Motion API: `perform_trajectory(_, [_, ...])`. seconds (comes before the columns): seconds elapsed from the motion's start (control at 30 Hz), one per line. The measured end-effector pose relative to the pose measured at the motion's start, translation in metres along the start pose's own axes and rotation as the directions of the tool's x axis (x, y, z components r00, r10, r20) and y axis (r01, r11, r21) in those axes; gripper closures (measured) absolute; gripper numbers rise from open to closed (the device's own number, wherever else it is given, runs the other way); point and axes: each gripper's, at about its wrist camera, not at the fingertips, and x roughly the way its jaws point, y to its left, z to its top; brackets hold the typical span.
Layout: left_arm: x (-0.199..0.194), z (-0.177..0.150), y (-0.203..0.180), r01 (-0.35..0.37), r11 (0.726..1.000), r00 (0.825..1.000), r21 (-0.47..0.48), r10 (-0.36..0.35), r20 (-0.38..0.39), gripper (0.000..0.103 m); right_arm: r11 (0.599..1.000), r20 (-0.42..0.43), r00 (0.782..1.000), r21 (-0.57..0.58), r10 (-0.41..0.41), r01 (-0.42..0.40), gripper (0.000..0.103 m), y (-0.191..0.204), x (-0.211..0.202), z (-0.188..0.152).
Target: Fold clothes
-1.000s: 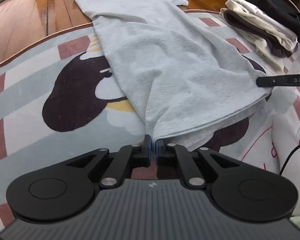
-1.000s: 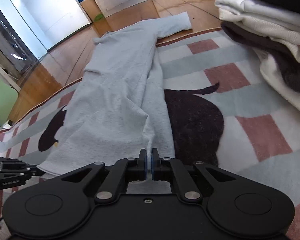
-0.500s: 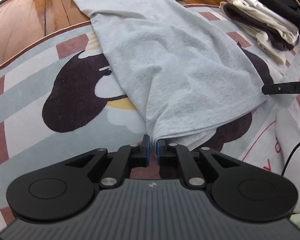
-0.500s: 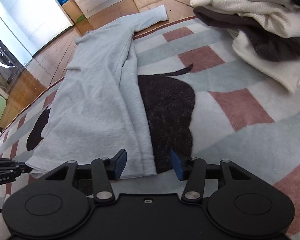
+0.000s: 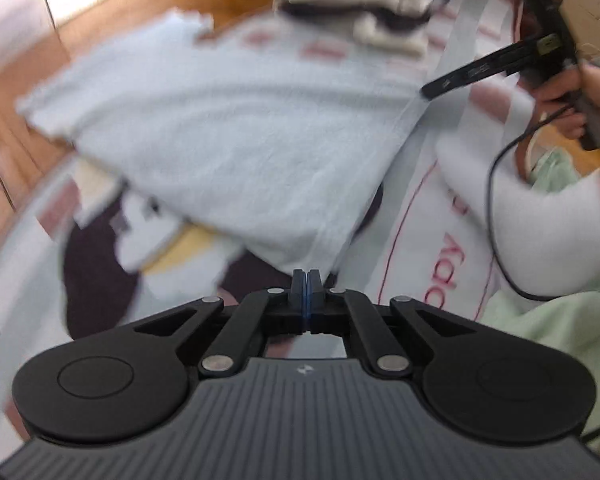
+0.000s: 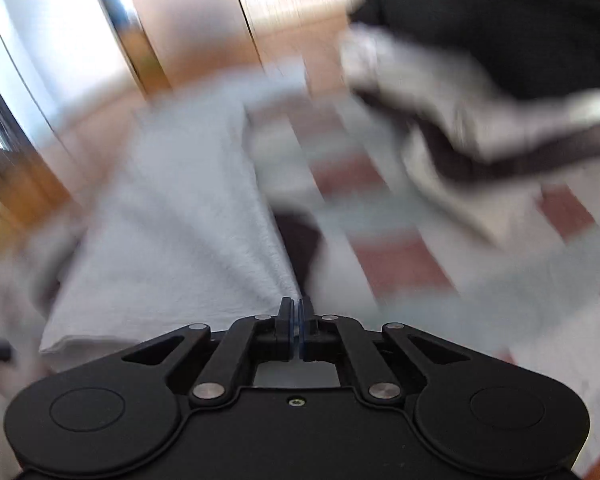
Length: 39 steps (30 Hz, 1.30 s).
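The light grey garment (image 5: 228, 148) lies spread on the patterned rug (image 5: 100, 264), and its near hem is pinched at two corners. The left gripper (image 5: 307, 280) is fully closed on the left corner of the hem; the cloth rises up to its pads. The right gripper (image 6: 296, 312) has just been closing, and now its pads are together on the edge fold at the right corner, with cloth between them. Both views are blurred, so I cannot tell how deep each bite is.

I judge that the hem is about to be carried over toward the far end. The risk is a thin grip: if only the top layer is caught, the lower layer can stay behind and the fold becomes uneven. A fast pull can also drag the whole garment along the rug toward the pile of folded clothes (image 5: 360, 4) just beside it.
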Motion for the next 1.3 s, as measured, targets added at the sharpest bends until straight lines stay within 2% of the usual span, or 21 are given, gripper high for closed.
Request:
perform_trajectory(0.1, [0.005, 0.001, 0.007, 0.027, 0.995, 0.999, -0.095, -0.029, -0.021, 0.103, 1.000, 0.039, 0.999, 0.021, 0.022, -0.023, 0.100, -0.001, -0.010, 0.002])
perform_trajectory(0.2, [0.000, 0.009, 0.010, -0.027, 0.997, 1.000, -0.078, 0.027, -0.002, 0.099, 0.999, 0.061, 0.998, -0.048, 0.014, -0.011, 0.096, 0.007, -0.016, 0.010])
perform_trajectory(0.3, [-0.001, 0.020, 0.012, -0.064, 0.995, 0.998, -0.074, 0.065, 0.010, 0.092, 0.995, 0.054, 0.997, -0.083, -0.055, 0.059, 0.081, 0.010, -0.013, 0.020])
perform_trajectory(0.37, [0.005, 0.025, 0.010, -0.062, 0.996, 0.998, -0.068, 0.064, 0.021, 0.066, 0.997, 0.057, 0.997, -0.048, -0.053, 0.056, 0.079, 0.009, -0.012, 0.024])
perform_trajectory(0.43, [0.012, 0.029, 0.006, -0.060, 0.997, 0.998, -0.049, 0.061, 0.026, 0.056, 1.000, 0.053, 0.999, -0.020, 0.012, -0.011, 0.076, 0.012, -0.012, 0.020])
perform_trajectory(0.5, [0.021, 0.032, -0.002, -0.059, 0.998, 0.998, -0.013, 0.059, 0.011, 0.053, 0.995, 0.027, 0.994, -0.010, 0.101, -0.101, 0.076, 0.020, -0.008, 0.016])
perform_trajectory(0.57, [0.032, 0.035, -0.011, -0.061, 0.998, 0.998, 0.004, 0.061, -0.019, 0.044, 0.976, -0.035, 0.975, 0.009, 0.219, -0.219, 0.075, 0.030, -0.001, 0.015])
perform_trajectory(0.6, [0.036, 0.036, -0.015, -0.058, 0.998, 0.998, 0.018, 0.059, -0.024, 0.043, 0.966, -0.060, 0.964, 0.023, 0.258, -0.257, 0.074, 0.034, 0.003, 0.014])
perform_trajectory(0.63, [0.038, 0.036, -0.019, -0.053, 0.998, 0.998, 0.036, 0.054, -0.025, 0.042, 0.957, -0.082, 0.954, 0.038, 0.289, -0.287, 0.071, 0.039, 0.007, 0.014])
perform_trajectory(0.67, [0.040, 0.037, -0.023, -0.057, 0.996, 0.998, 0.064, 0.058, -0.018, 0.036, 0.947, -0.103, 0.942, 0.054, 0.320, -0.316, 0.070, 0.044, 0.011, 0.014])
perform_trajectory(0.73, [0.045, 0.036, -0.032, -0.108, 0.983, 0.994, 0.146, 0.107, 0.014, 0.031, 0.936, -0.119, 0.929, 0.077, 0.350, -0.343, 0.068, 0.051, 0.017, 0.016])
perform_trajectory(0.77, [0.048, 0.036, -0.036, -0.142, 0.971, 0.990, 0.192, 0.139, 0.029, 0.040, 0.934, -0.120, 0.927, 0.081, 0.357, -0.349, 0.067, 0.054, 0.019, 0.017])
perform_trajectory(0.8, [0.052, 0.036, -0.038, -0.170, 0.959, 0.985, 0.225, 0.169, 0.024, 0.059, 0.932, -0.120, 0.925, 0.084, 0.361, -0.353, 0.067, 0.057, 0.020, 0.018])
perform_trajectory(0.83, [0.056, 0.037, -0.039, -0.194, 0.948, 0.980, 0.254, 0.198, 0.011, 0.099, 0.933, -0.118, 0.926, 0.080, 0.359, -0.352, 0.067, 0.060, 0.021, 0.019])
perform_trajectory(0.87, [0.058, 0.039, -0.038, -0.203, 0.946, 0.978, 0.252, 0.209, 0.003, 0.098, 0.933, -0.118, 0.926, 0.075, 0.357, -0.351, 0.067, 0.063, 0.022, 0.020])
perform_trajectory(0.97, [0.052, 0.048, -0.022, -0.143, 0.978, 0.990, 0.150, 0.144, 0.005, 0.098, 0.919, -0.141, 0.908, 0.069, 0.395, -0.389, 0.066, 0.070, 0.022, 0.021])
perform_trajectory(1.03, [0.047, 0.053, -0.007, -0.085, 0.995, 0.996, 0.043, 0.084, 0.010, 0.099, 0.909, -0.162, 0.895, 0.056, 0.416, -0.413, 0.064, 0.074, 0.022, 0.018])
perform_trajectory(1.1, [0.045, 0.057, 0.014, -0.024, 0.995, 1.000, -0.098, 0.025, 0.010, 0.099, 0.901, -0.189, 0.883, 0.027, 0.429, -0.432, 0.063, 0.080, 0.021, 0.014])
perform_trajectory(1.17, [0.046, 0.058, 0.037, 0.045, 0.968, 0.999, -0.247, -0.042, 0.015, 0.099, 0.884, -0.217, 0.863, 0.000, 0.456, -0.467, 0.063, 0.087, 0.021, 0.010])
perform_trajectory(1.23, [0.050, 0.053, 0.059, 0.114, 0.918, 0.993, -0.380, -0.112, 0.028, 0.099, 0.863, -0.242, 0.841, -0.027, 0.483, -0.504, 0.063, 0.096, 0.023, 0.006])
perform_trajectory(1.3, [0.053, 0.046, 0.073, 0.170, 0.866, 0.985, -0.470, -0.169, 0.045, 0.099, 0.843, -0.259, 0.823, -0.052, 0.506, -0.535, 0.062, 0.105, 0.024, 0.003])
